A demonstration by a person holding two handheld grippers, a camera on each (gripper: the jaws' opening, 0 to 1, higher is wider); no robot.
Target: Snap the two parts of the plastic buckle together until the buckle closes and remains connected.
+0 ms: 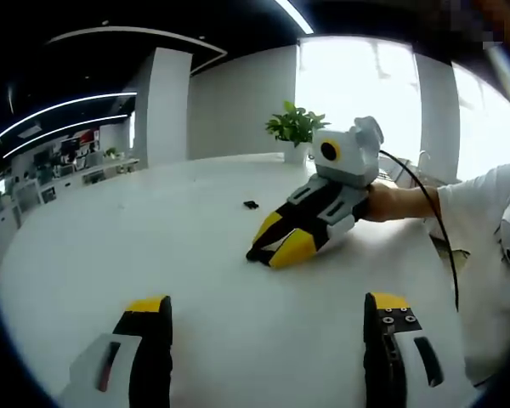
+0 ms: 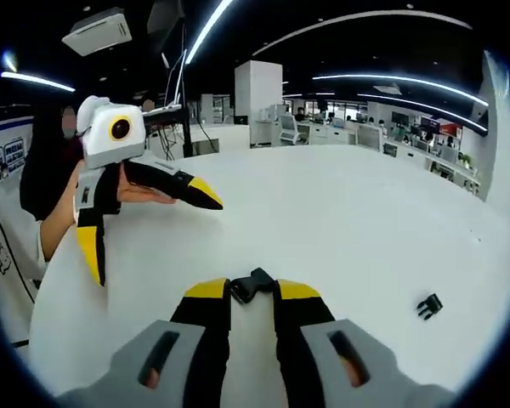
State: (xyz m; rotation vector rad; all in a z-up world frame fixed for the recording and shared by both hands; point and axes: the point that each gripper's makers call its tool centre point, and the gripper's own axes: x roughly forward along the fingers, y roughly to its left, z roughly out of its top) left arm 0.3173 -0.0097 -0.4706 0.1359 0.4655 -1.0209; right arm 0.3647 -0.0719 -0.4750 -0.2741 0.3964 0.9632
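A small black buckle part point(image 2: 252, 285) sits between the yellow tips of my right gripper point(image 2: 252, 291), which is shut on it low over the white table. The second black buckle part point(image 2: 428, 305) lies loose on the table to the right; in the left gripper view this loose buckle part point(image 1: 251, 204) lies just beyond the right gripper point(image 1: 270, 246), whose tips touch the tabletop. My left gripper point(image 1: 268, 306) is open wide with nothing between its jaws. In the right gripper view the left gripper point(image 2: 153, 236) hovers open at the upper left, held by a hand.
The round white table point(image 1: 153, 246) spreads wide under both grippers. A potted plant point(image 1: 296, 127) stands at its far edge. A person's hand point(image 1: 389, 204) and white sleeve point(image 1: 484, 221) hold the right gripper, with a black cable trailing behind.
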